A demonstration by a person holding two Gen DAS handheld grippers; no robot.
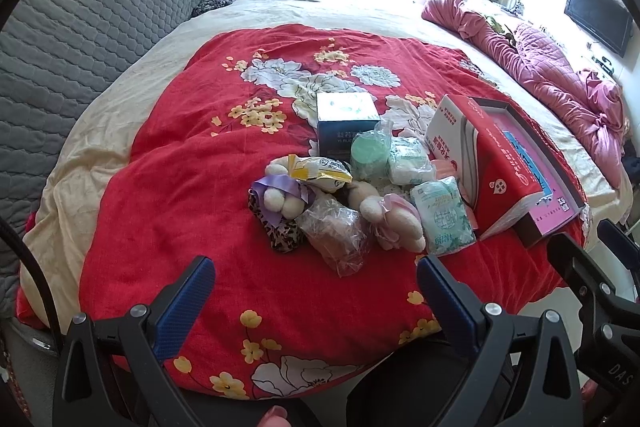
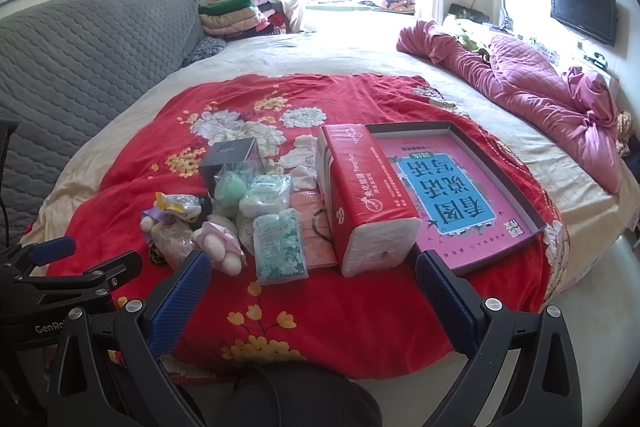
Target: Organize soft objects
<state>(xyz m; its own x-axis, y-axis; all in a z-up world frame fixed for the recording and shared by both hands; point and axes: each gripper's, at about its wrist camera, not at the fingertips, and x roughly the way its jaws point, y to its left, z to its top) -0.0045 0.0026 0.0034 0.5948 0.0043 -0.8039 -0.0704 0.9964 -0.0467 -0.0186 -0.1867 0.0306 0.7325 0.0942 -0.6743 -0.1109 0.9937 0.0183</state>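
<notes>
- Writing: the right gripper's [image 2: 313, 277] neighbour, seen at the left edge of the right wrist view, carries "GenRo…" on its black body; in the left wrist view, "DAS" shows on the black frame at lower right.
- Red tissue pack [image 2: 366, 195] bears white Chinese characters and Latin script too small to read surely. It lies on its side, white end toward the camera, resting against the tray.
- Grey tray [image 2: 536, 217] holds a pink sheet with large blue Chinese characters, upside down from this side.
- Dark blue box [image 1: 346, 125] shows "YI RUO…" under Chinese print; white-green top.
- Small tissue packet [image 1: 444, 215], mint and white with a floral pattern, has characters I cannot read.
- Yellow-white snack pouch [image 1: 322, 173]: print blurred.
- Soft things sit in one heap on the red floral quilt [image 1: 168, 187], mid-bed, left of the tissue pack: two cream plush toys [image 1: 394, 221] with lilac and pink ribbon, a leopard-print cloth [image 1: 280, 233], a crinkled clear bag [image 1: 336, 231] with something tan inside, a green round item in plastic [image 1: 370, 151], a white wrapped bundle [image 1: 410, 163].
- Left gripper [image 1: 314, 277]: blue-padded fingers spread wide, holding nothing, hanging over the quilt's near edge short of the heap.
- Right gripper: fingers likewise apart and empty, just short of the tissue pack's white end.
- A fingertip [image 1: 274, 417] shows at the bottom edge.
</notes>
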